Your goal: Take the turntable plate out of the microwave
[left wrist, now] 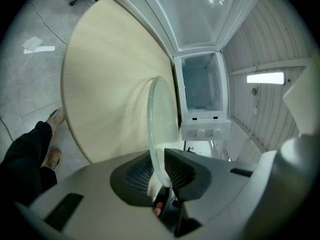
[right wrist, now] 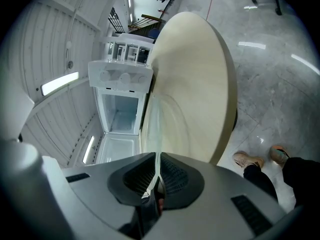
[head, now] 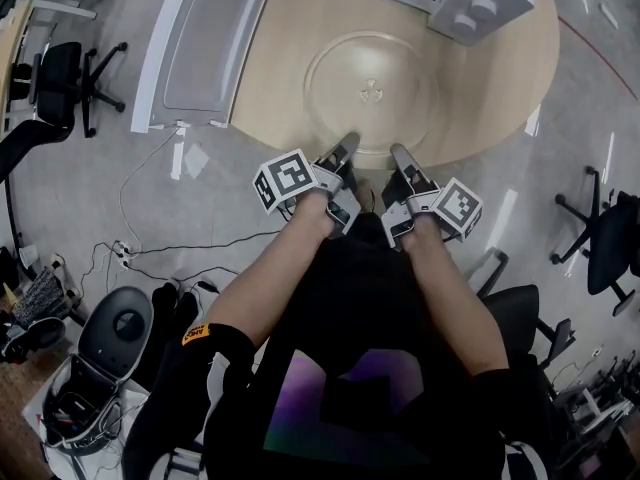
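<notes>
Pale worktop (head: 290, 58) already carries the turntable plate (head: 372, 93), outside the microwave (head: 480, 3). Left hand-held gripper (head: 347, 148) stands apart around its rim, right hand-held gripper (head: 400, 158) clamps it; only letting go seems left.

A round, pale wooden bench (head: 500, 108) stands on a grey floor (head: 70, 198). A black office chair (head: 60, 73) sits at the left and a second chair (head: 608, 240) well apart at the right. White cables (head: 150, 248) trail across the floor near a dark round-lidded container (head: 115, 333).

One turntable plate (head: 372, 93), one microwave (head: 482, 0), one table (head: 290, 68) — and two tongs (head: 347, 146) (head: 398, 153).
</notes>
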The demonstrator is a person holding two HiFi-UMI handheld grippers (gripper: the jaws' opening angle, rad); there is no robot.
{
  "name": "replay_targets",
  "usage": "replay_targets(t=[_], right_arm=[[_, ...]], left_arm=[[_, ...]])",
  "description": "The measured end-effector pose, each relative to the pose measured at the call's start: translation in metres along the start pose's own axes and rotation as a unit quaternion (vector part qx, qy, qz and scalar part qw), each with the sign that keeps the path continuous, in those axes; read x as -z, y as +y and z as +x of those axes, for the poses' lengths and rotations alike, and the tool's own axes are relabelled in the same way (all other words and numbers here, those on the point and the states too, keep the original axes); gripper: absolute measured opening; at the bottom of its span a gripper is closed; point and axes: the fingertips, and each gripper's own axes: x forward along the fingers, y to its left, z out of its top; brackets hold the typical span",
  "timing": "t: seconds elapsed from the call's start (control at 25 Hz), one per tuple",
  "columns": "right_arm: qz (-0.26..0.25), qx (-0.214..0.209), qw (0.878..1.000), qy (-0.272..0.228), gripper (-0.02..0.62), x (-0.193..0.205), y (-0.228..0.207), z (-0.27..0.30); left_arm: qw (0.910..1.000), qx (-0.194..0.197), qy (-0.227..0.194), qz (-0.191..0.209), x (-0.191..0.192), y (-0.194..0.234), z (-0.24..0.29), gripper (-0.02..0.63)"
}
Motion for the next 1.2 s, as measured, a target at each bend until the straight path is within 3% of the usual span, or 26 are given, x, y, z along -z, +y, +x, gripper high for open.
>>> replay_targets(t=[0.24, 0.44, 0.64, 1.2], right_arm=[[-0.002, 0.012, 1.0, -0.005, 0.041, -0.006, -0.002, -0.001], [-0.008, 0.01, 1.0, -0.005, 0.041, -0.005, -0.002, 0.0], [-0.007, 0.036, 0.999, -0.003, 0.041, -0.008, -0.013, 0.001], [-0.013, 0.096, 0.994, 0.057, 0.043, 0.007, -0.017, -0.008]], left_arm=[[0.9992, 0.005, 0.039, 0.01, 0.007, 0.002, -0.015, 0.094], [0.9994, 0.002, 0.034, 0.0, 0.011, 0.005, -0.021, 0.093], [0.9996, -0.02, 0.02, -0.002, 0.012, 0.009, -0.017, 0.091], [0.9991, -0.04, -0.014, -0.004, 0.003, 0.014, -0.017, 0.08]])
